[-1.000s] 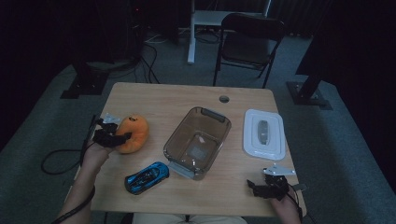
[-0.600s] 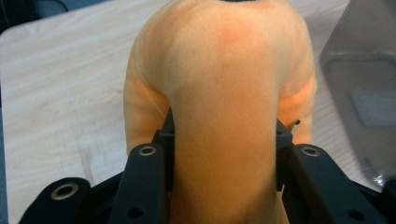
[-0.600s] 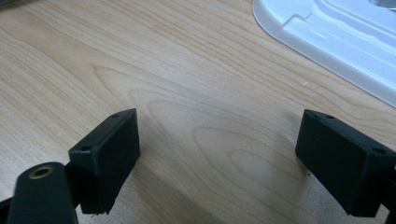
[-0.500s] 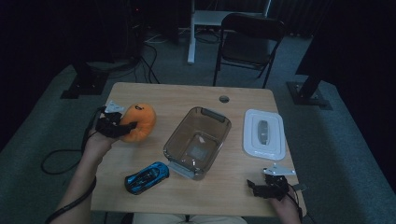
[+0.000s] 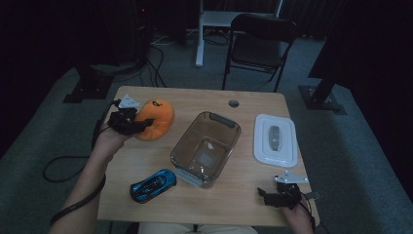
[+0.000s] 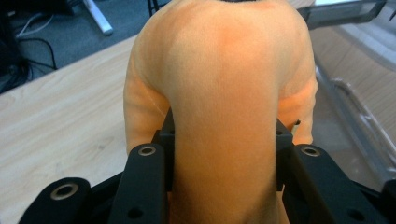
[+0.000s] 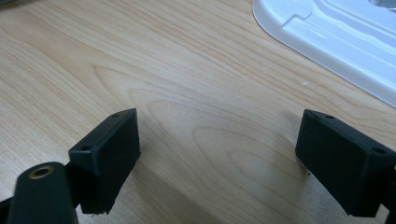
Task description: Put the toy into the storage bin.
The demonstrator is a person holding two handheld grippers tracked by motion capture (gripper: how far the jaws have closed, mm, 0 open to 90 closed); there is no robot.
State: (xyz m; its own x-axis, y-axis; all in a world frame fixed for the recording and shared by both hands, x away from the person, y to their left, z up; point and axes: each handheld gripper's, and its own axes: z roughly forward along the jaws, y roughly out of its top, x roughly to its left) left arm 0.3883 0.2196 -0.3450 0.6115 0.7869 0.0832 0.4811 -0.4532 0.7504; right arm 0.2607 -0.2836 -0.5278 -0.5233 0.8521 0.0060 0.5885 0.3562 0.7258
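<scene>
One soft toy: an orange plush toy — the left hand-held gripper has it, above the left back part of the worktop.
Feel: it looks light and squashy — the fur dents in where the black pads press, so it should not break or slip much.
Where to hold: around the narrow middle, as now; the fat round end would bulge out.
Look: bright orange, fuzzy, curved, with a small dark mark on top.
Left hand-held gripper: closed partway, squeezing the toy from both sides.
Right hand-held gripper: jaws wide apart, holding nothing, low at the worktop's front right corner.
Nearby: a clear container sits just beside the toy.
</scene>
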